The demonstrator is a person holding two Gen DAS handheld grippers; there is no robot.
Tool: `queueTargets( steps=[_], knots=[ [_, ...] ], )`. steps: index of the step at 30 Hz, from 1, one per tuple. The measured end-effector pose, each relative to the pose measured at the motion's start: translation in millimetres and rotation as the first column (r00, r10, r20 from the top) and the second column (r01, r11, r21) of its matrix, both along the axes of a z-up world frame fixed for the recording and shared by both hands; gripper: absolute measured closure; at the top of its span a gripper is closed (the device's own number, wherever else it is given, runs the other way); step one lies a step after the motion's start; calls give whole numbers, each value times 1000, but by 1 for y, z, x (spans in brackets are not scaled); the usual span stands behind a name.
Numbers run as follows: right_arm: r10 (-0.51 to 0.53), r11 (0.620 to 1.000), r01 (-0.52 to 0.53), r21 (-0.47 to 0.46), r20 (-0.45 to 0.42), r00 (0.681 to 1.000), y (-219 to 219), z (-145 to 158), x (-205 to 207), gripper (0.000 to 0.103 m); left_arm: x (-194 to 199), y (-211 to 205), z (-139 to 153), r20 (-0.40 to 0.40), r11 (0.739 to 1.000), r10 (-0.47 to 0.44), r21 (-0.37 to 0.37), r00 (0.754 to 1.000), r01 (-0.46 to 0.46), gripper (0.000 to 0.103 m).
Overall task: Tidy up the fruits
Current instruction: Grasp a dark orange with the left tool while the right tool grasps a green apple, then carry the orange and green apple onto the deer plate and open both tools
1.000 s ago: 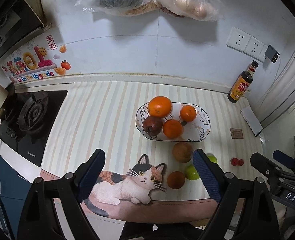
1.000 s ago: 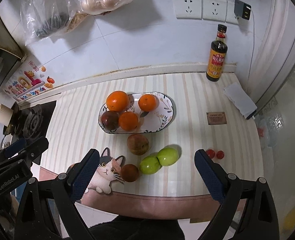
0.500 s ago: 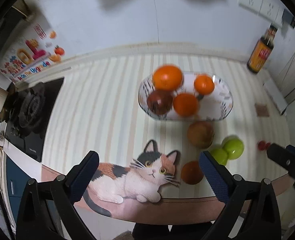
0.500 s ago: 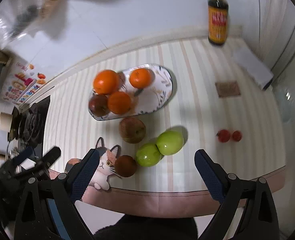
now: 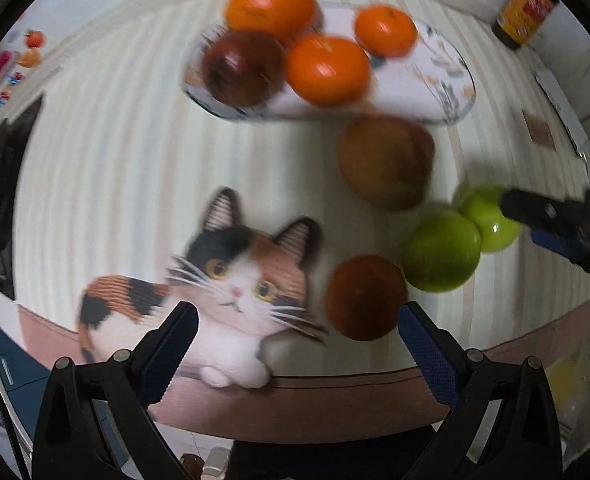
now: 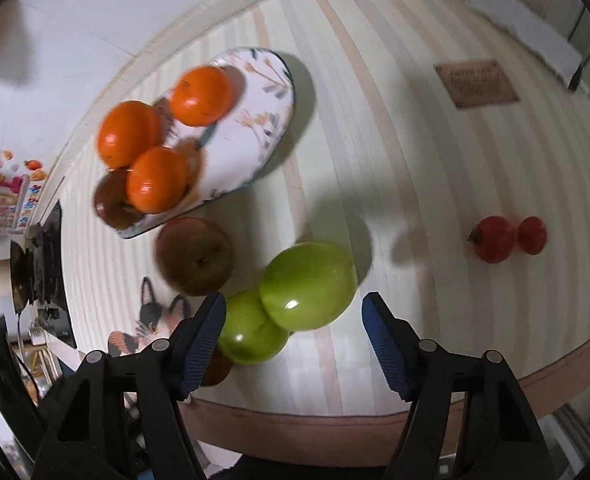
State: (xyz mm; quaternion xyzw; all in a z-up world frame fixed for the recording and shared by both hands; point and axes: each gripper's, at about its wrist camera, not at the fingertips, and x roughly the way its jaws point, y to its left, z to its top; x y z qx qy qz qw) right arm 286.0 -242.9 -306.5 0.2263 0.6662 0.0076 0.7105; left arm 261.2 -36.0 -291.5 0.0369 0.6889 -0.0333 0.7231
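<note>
An oval patterned dish [image 5: 447, 80] [image 6: 263, 120] holds three oranges [image 5: 327, 70] [image 6: 157, 186] and a dark red fruit [image 5: 243, 68]. On the striped counter lie a brown pear-like fruit [image 5: 387, 162] [image 6: 195, 254], two green apples [image 5: 441, 256] [image 6: 307, 284] and a small dark brown fruit [image 5: 365, 296]. My left gripper [image 5: 297, 330] is open, low over the cat mat, with the small brown fruit just inside its right finger. My right gripper [image 6: 293, 318] is open, its fingers either side of the two green apples.
A cat-picture mat [image 5: 235, 276] lies at the counter's front edge. Two small red tomatoes [image 6: 493, 238] sit to the right. A brown card [image 6: 475, 84], a white pad [image 6: 523, 28] and a sauce bottle [image 5: 525, 12] stand further back. A stove [image 6: 43, 264] is at the left.
Both grippers have dropped and moved forward toward the counter; the fruits look much larger. The right gripper now straddles the green apples; the left is near the small brown fruit.
</note>
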Motion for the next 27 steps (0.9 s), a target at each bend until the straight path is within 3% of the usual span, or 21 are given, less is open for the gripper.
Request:
queueTargets(
  steps=[4,6,9,11,18,22,27],
  knots=[
    [-18,999,21,36,-73,997,2,-29,8,30,3,-12,-20,-35,999,-25,-29,999,24,1],
    [-27,998,33,53,-94,995,3,-39,11,36,6,-15,-27,-38,999,-37,-38,999,36,7],
    [-37,998,42,53,-78,996,2,-45,14,39,8,-15,-27,-13,995,-33,-96,999,31,25],
    [-26,999,29,46,-82,996,4,-45,15,39,9,-15,-23,13,990,-40,-136,999,41,54],
    [99,995,-102,-18,-125,987,14,-45,1,39,9,7,-17,20,993,-63,-95,998,64,55],
    [116,993,-120,-20,-126,985,19,-46,-4,39,11,33,-22,-14,988,-13,-154,1000,11,52],
    [89,995,-93,-36,-115,989,20,-46,5,39,12,41,-41,-132,970,46,-231,990,-76,50]
  ],
)
